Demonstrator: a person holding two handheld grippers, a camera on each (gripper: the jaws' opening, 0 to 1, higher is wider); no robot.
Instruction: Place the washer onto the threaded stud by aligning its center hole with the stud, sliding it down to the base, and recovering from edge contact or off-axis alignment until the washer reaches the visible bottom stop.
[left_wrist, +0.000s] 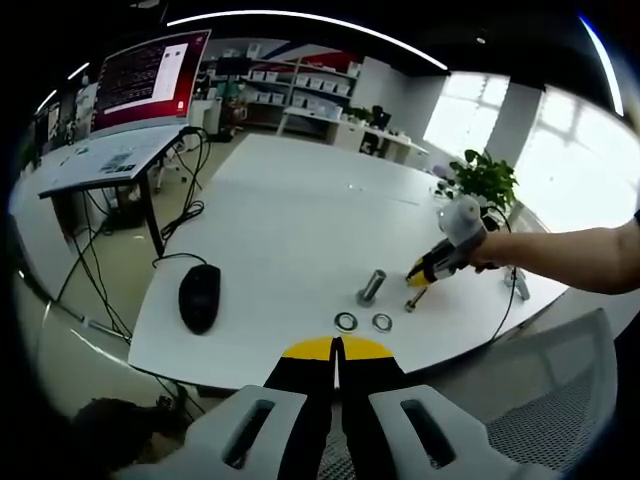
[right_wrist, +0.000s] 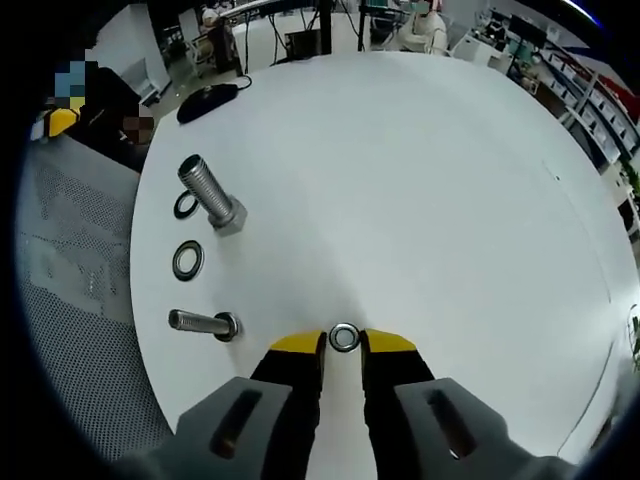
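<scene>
A black computer mouse lies on a white table, a leafy green potted plant at its far edge.

My left gripper view sits back off the near edge of the white table, looking across it toward a monitor and bright windows. My right gripper view hangs close above the tabletop, angled down. Both views share the large bolt, smaller bolt and 2 loose washers.
</scene>
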